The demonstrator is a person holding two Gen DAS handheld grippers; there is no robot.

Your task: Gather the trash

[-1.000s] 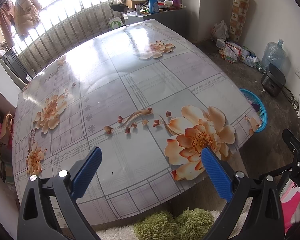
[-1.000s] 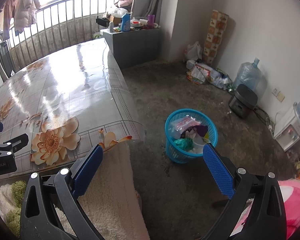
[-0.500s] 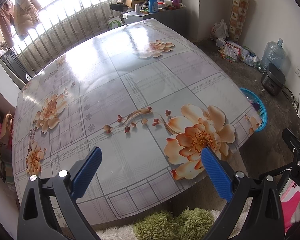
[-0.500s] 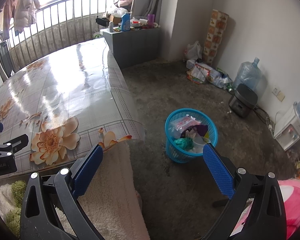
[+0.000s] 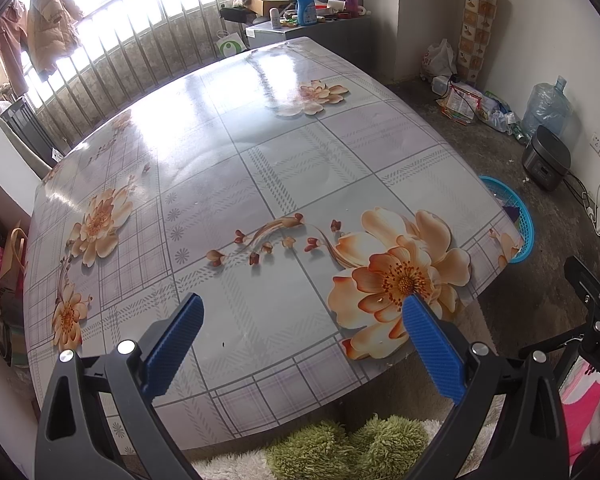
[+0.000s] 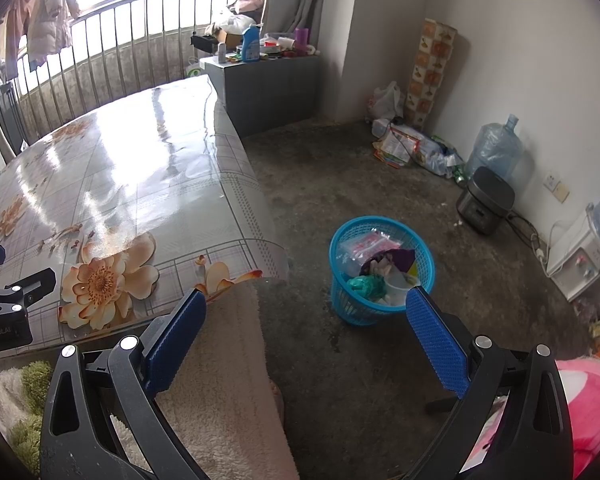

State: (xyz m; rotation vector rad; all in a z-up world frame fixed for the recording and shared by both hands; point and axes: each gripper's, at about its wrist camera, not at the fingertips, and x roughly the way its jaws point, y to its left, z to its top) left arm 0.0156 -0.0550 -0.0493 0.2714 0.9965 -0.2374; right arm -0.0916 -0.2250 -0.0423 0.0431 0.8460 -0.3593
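Left gripper: held above the near edge of the table; its blue fingers are spread wide apart, with nothing between them.
Right gripper: held off the table's corner, above the floor; its fingers are likewise spread wide, and nothing is gripped.
Table: covered by a glossy checked cloth printed with orange flowers; strong window glare is seen on the far half.
Trash basket: a blue mesh basket is set on the floor just beside the table's corner; only its rim is seen past the table edge in the left view.
Trash: wrappers, a clear bag, a green crumpled piece and a cup are seen inside the basket.
Rug: a cream fleece is laid below the table's near corner.
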